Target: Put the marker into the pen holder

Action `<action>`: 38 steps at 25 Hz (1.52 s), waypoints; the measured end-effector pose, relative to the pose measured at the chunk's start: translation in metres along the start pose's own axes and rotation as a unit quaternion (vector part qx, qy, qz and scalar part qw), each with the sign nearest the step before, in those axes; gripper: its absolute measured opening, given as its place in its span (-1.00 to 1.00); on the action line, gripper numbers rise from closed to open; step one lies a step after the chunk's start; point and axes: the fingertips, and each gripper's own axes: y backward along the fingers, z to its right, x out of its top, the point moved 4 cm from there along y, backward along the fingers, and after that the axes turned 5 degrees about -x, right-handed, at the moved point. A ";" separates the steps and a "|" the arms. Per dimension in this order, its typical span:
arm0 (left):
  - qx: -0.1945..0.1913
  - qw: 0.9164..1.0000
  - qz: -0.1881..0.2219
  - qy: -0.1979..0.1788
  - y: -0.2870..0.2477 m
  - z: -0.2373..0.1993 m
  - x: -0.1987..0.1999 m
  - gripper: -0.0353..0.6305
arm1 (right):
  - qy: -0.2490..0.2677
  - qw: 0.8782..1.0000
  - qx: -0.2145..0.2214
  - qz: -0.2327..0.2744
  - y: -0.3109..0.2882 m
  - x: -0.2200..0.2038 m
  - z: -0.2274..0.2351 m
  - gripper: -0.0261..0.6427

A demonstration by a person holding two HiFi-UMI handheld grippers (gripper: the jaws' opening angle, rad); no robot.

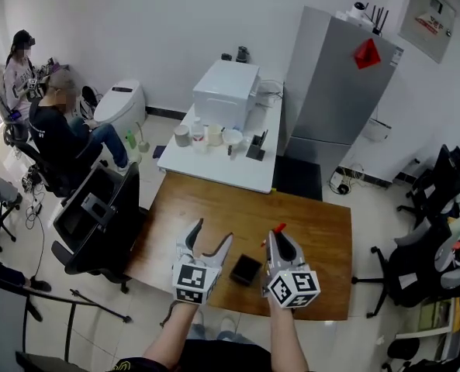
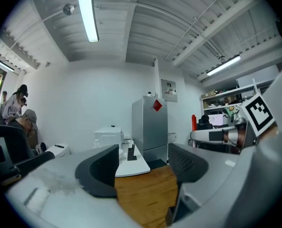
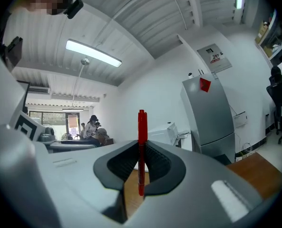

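Note:
A red marker (image 3: 141,151) stands upright between the pads of my right gripper (image 3: 141,172), which is shut on it; its red tip (image 1: 278,228) pokes up above the jaws in the head view. The black square pen holder (image 1: 245,269) sits on the wooden table (image 1: 307,231), between my two grippers and just left of my right gripper (image 1: 277,242). My left gripper (image 1: 210,239) hovers over the table's near part, open, with nothing between its fingers. In the left gripper view only table wood shows between the jaws of the left gripper (image 2: 143,163).
A white table (image 1: 237,169) with cups and a white box (image 1: 226,93) stands beyond the wooden table. A grey fridge (image 1: 334,91) is at the back right. A black office chair (image 1: 98,208) stands at the left, more chairs (image 1: 423,262) at the right. People sit at the far left.

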 end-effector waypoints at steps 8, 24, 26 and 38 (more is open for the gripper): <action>-0.030 0.999 -0.015 -0.006 -0.015 -0.005 -0.013 0.08 | 0.020 0.999 -0.017 -0.046 -0.009 -0.078 0.013 -0.80; -0.025 1.000 -0.014 0.002 -0.010 -0.019 -0.008 0.08 | 0.044 0.980 -0.055 -0.185 0.016 -0.222 0.016 -0.80; -0.027 1.000 -0.013 0.001 -0.009 -0.018 -0.009 0.08 | 0.044 0.978 -0.064 -0.195 0.018 -0.224 0.017 -0.80; -0.029 1.000 -0.007 0.010 -0.004 -0.013 -0.001 0.08 | 0.028 0.965 -0.084 -0.247 0.022 -0.230 0.021 -0.80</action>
